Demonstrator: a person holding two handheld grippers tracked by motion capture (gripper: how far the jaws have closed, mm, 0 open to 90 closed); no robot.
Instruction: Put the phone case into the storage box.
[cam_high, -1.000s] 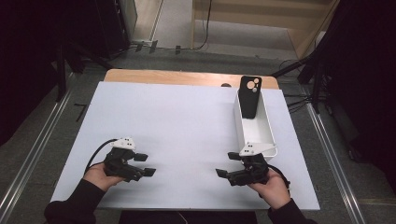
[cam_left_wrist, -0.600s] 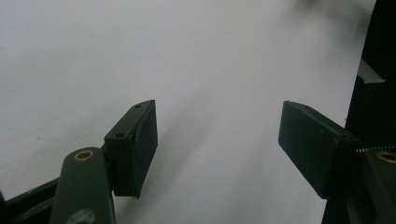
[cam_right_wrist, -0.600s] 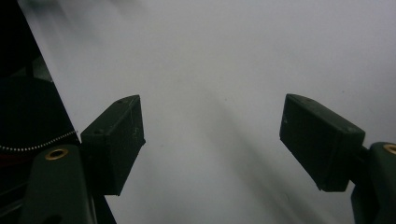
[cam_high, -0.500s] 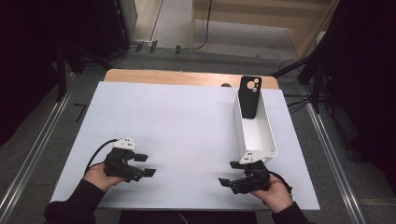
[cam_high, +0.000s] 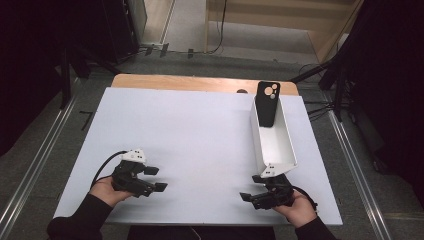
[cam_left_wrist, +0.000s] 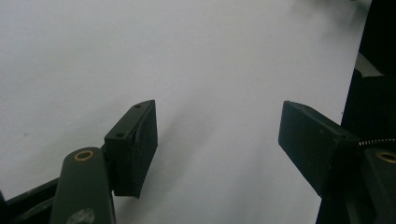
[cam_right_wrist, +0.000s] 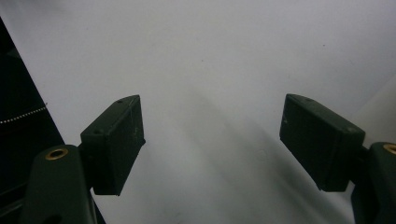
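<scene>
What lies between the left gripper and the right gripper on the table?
Nothing: in the high view, bare white table runs from the left gripper to the right gripper.

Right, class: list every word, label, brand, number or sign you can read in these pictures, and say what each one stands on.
None: no readable text shows in any of the three views.
Black phone case: round cut-outs, no lettering to make out.
White tray: plain walls, no label.
White table sheet: blank.
Left tool and right tool: no markings large enough to read; both sets of jaws stand apart.
</scene>
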